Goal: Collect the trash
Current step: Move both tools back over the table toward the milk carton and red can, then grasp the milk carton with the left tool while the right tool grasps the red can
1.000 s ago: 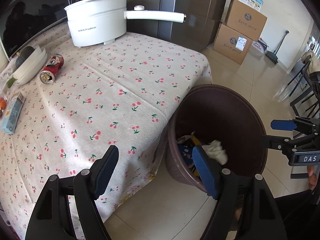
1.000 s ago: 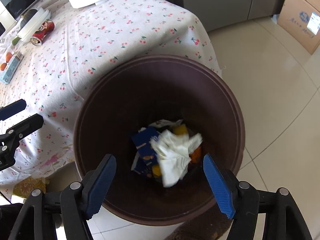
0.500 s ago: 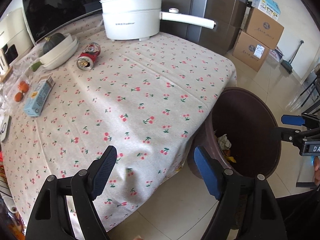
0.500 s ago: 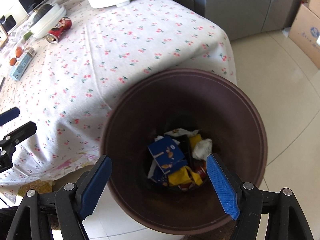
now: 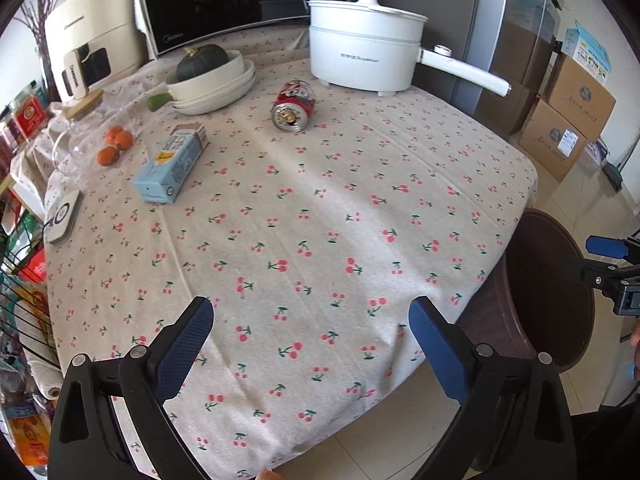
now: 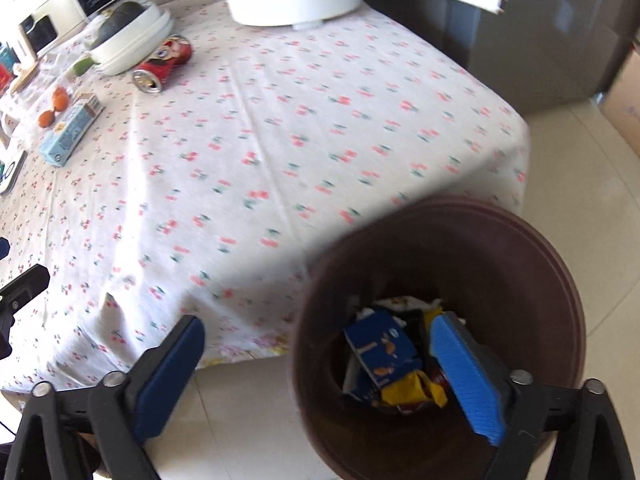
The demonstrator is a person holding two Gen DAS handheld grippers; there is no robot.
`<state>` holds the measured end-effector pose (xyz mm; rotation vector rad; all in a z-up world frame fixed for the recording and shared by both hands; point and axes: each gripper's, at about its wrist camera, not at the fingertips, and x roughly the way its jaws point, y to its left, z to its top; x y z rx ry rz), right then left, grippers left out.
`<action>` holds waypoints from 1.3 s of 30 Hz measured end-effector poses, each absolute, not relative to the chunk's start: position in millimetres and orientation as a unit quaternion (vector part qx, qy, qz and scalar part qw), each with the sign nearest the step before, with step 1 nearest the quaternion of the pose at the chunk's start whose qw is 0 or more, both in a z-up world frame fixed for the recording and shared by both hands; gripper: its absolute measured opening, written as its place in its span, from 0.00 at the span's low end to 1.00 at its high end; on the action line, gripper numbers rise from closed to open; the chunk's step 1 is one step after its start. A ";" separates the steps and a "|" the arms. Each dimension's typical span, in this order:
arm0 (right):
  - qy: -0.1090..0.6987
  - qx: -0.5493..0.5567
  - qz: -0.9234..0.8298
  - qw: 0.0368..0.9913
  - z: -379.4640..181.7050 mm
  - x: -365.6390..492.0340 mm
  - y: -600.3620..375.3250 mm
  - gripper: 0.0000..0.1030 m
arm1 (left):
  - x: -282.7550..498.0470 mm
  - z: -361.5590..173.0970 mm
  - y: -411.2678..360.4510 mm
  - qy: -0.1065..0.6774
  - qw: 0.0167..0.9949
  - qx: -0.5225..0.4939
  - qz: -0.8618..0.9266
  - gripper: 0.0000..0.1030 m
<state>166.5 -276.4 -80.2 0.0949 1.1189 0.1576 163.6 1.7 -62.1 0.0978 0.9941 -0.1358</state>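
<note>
Beside the brown bin (image 6: 520,240), my right gripper (image 6: 316,364) and left gripper (image 5: 310,344) have just been spreading, both empty; the can (image 5: 294,106) lies far across the table.

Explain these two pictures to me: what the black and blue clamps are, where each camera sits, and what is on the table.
A person holds one hand-held clamp in each hand, with a camera looking along its jaws. The left gripper sees the cherry-print tablecloth: a red can on its side, a blue carton, small oranges, a white pot. The right gripper looks into the brown bin, which holds wrappers. Both jaws have just been opening, with nothing between them.
</note>
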 end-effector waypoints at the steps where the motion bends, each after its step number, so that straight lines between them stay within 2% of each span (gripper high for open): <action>1: 0.529 0.043 0.078 0.844 -79.6 169.8 -269.8 0.94 | 164.8 -61.5 8.3 0.476 0.876 0.048 -0.061 0.97; 13: 0.517 0.059 0.107 0.847 -66.8 240.6 -205.6 0.95 | 247.6 -76.7 106.5 0.490 0.869 0.062 0.012 0.97; 23: 0.497 0.028 0.104 0.861 -67.1 341.7 -148.0 0.95 | 342.9 -87.7 137.2 0.484 0.875 -0.001 -0.014 0.96; 29: 0.486 0.035 0.119 0.865 -77.2 398.9 -112.9 0.95 | 367.5 -107.0 142.2 0.484 0.875 -0.004 -0.030 0.82; 31: 0.484 0.051 0.128 0.864 -82.3 415.8 -102.6 0.95 | 373.0 -112.9 141.4 0.485 0.874 -0.001 -0.033 0.74; 37: 0.488 0.084 0.143 0.857 -104.6 449.0 -74.6 0.95 | 381.9 -119.1 139.3 0.478 0.877 -0.006 -0.042 0.59; 39: 0.494 0.084 0.141 0.854 -114.0 454.3 -67.7 0.91 | 382.9 -119.6 138.7 0.478 0.878 -0.005 -0.040 0.53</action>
